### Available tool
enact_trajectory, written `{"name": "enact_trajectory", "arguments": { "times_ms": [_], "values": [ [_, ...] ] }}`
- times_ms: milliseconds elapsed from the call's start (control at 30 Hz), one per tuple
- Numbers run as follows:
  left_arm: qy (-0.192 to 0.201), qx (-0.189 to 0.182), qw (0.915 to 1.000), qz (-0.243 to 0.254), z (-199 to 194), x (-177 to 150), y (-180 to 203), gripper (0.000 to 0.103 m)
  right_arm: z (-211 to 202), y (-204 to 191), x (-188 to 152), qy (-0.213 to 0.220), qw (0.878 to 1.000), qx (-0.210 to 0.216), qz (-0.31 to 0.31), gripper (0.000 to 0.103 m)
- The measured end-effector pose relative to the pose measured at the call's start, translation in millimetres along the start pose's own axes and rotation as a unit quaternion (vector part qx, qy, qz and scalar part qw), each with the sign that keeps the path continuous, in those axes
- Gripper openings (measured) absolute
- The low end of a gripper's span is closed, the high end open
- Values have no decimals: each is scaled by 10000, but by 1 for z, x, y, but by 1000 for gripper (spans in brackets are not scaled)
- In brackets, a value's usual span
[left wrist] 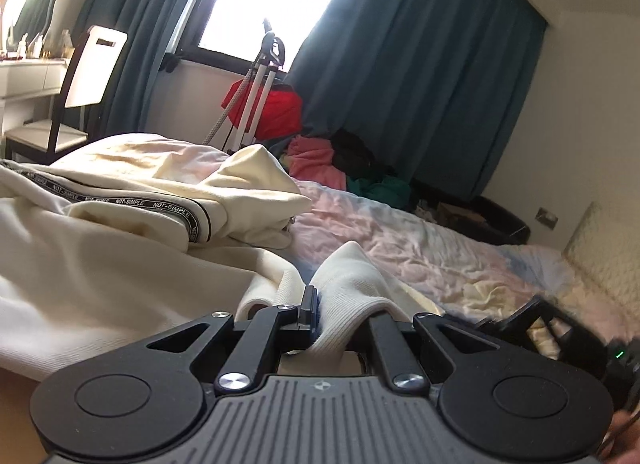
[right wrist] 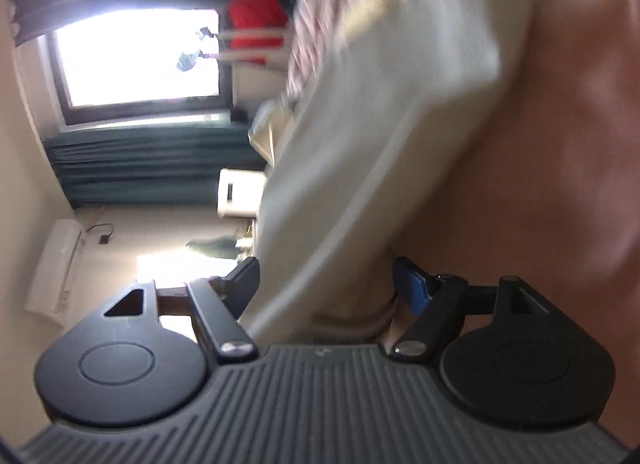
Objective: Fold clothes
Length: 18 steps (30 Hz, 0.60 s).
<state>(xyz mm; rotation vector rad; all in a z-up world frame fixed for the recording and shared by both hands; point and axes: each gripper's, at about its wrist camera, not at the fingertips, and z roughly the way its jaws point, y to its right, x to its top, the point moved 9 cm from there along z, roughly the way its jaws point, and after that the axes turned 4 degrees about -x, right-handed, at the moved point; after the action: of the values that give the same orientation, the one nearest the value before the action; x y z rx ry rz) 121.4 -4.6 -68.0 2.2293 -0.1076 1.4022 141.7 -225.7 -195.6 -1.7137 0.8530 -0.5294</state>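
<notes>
A cream sweatshirt (left wrist: 120, 200) with a black "NOT-SIMPLE" tape lies rumpled on the bed (left wrist: 420, 248), left of middle in the left wrist view. My left gripper (left wrist: 312, 306) is shut on the garment's ribbed cream hem (left wrist: 352, 288), which bunches up over its fingers. The right wrist view is rolled sideways and blurred. There my right gripper (right wrist: 326, 284) stands wide, with a flat edge of the cream cloth (right wrist: 360, 168) running between its fingers; the pads do not press on it.
Coloured clothes (left wrist: 320, 160) are piled at the bed's far edge, beside a red bag (left wrist: 280, 108) and a white stand. A chair (left wrist: 92, 76) and desk stand far left, under teal curtains (left wrist: 420, 76). A blurred black device with a green light (left wrist: 568, 332) sits at right.
</notes>
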Motion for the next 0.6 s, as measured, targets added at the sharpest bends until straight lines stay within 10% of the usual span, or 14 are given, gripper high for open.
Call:
{"name": "enact_trajectory", "arguments": {
  "times_ms": [167,300,467,600],
  "values": [
    [65,-102,9999,-77,-6,-5,5,6,11,2,38,652,9964,-543,-20,69],
    [-98,-235,9997,3,-3,-20,16,8,-4,0,94,1405,9826,-1213,7,14],
    [-507,-707,9956,359,7,-41,45,22,-19,-28,140,1753,9577,-2109,-876,8],
    [-645,-1283,9880,568,7,-56,73,53,-54,-68,172,2484,9343,-1847,-1767,7]
  ]
}}
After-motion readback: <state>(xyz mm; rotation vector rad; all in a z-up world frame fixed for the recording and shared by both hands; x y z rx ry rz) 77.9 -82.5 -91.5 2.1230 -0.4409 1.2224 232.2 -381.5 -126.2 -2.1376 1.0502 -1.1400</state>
